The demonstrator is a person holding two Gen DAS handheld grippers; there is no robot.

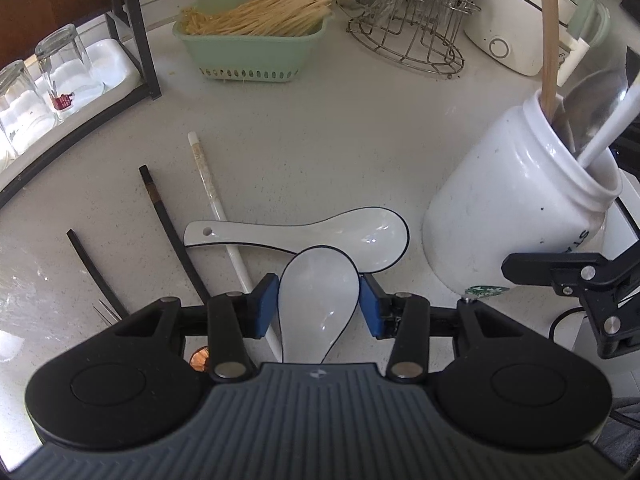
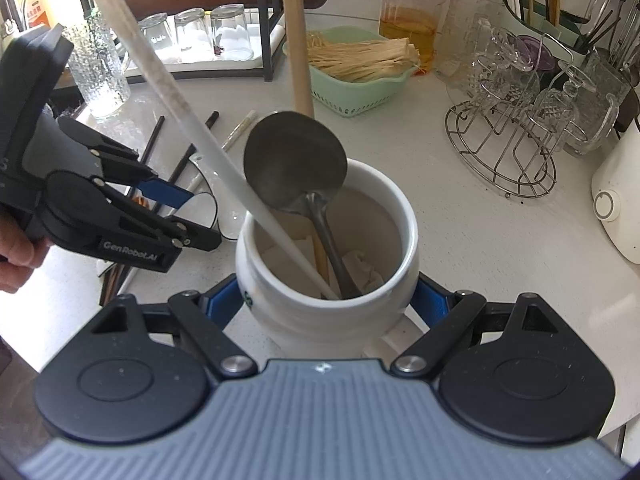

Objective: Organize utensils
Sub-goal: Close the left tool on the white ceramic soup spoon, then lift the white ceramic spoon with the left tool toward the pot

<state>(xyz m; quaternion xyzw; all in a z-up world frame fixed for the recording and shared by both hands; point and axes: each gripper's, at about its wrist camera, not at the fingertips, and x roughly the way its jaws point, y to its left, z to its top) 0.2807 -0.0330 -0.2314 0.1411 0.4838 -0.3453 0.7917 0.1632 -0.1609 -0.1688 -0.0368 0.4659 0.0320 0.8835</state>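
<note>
Left gripper [image 1: 319,305] has its fingers partly closed on a white spoon [image 1: 318,300], bowl pinched between blue pads, just above the desk [image 1: 280,120]. Right gripper [image 2: 328,300] clamps the white jar [image 2: 328,308], tilted in the left view, 3 utensils inside. Risks: glazed spoon slips from the grip; jar tips further; spoon snags the ladle [image 2: 296,168] on insertion.

Glossy glazed ceramic spoon [image 1: 320,300], smooth white ceramic jar [image 1: 516,208], dull grey metal ladle [image 2: 296,164], matt speckled stone tabletop [image 1: 320,128].
</note>
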